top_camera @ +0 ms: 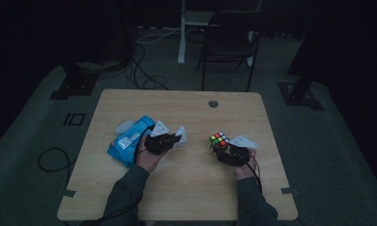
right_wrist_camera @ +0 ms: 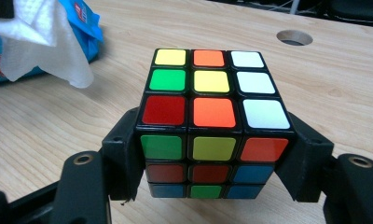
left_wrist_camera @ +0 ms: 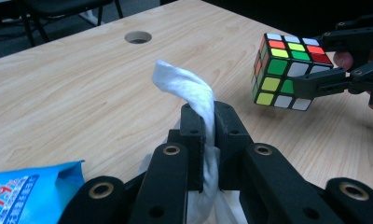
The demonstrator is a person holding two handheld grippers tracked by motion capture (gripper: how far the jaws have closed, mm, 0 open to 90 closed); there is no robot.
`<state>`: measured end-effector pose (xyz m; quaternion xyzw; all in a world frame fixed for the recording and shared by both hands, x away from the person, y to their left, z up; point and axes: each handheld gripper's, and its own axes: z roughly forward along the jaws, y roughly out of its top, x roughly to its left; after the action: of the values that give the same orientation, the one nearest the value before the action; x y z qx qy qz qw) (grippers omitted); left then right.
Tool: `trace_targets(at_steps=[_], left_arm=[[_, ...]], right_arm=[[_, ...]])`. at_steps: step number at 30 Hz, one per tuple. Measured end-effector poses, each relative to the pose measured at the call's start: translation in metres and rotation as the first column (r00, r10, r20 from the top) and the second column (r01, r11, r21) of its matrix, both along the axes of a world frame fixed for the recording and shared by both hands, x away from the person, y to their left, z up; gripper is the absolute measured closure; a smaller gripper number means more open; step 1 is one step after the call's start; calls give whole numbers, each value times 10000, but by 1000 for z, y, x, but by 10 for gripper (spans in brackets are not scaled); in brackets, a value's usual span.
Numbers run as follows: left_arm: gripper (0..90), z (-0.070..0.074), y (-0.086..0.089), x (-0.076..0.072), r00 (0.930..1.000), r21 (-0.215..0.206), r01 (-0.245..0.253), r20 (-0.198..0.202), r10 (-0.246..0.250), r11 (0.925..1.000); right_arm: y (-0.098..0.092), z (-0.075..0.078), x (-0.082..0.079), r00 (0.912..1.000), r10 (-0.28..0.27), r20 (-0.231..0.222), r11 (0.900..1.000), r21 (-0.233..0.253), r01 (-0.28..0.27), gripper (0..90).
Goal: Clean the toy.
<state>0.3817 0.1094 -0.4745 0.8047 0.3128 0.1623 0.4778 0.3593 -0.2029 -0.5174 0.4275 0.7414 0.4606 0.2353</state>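
1. Cube [right_wrist_camera: 212,126]: a scrambled puzzle cube, clamped between the two jaws of my right gripper [right_wrist_camera: 212,158], one jaw pressed to each side face. It is held clear of the table [top_camera: 186,188], right of centre and toward the near edge.
2. Cube faces seen in the right gripper view: top face shows yellow, orange, white, green and red tiles; near face shows green, yellow, orange, red and blue.
3. Wipe [left_wrist_camera: 194,100]: a white wipe, pinched between the closed jaws of my left gripper [left_wrist_camera: 208,140]. It is twisted, rising above the jaw tips and hanging below them.
4. Position of left gripper: left of centre on the table, near the cube but apart from it.
5. Blue wipe packet [top_camera: 127,141]: lies flat on the table, just left of my left gripper, opening flap raised.
6. Table hole [top_camera: 213,103]: round, at the far edge, beyond both grippers.
7. Chair [top_camera: 229,42]: dark, stands on the floor beyond the far edge.
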Motion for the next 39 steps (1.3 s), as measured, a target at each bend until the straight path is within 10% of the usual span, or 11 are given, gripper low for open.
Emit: trace_targets(at_steps=[39], left_arm=[[828,-46,11,-5,9942,618,-729,-748,775,9954]], right_arm=[[5,-22,10,9978,-514,-430,9966,-669,484,341]])
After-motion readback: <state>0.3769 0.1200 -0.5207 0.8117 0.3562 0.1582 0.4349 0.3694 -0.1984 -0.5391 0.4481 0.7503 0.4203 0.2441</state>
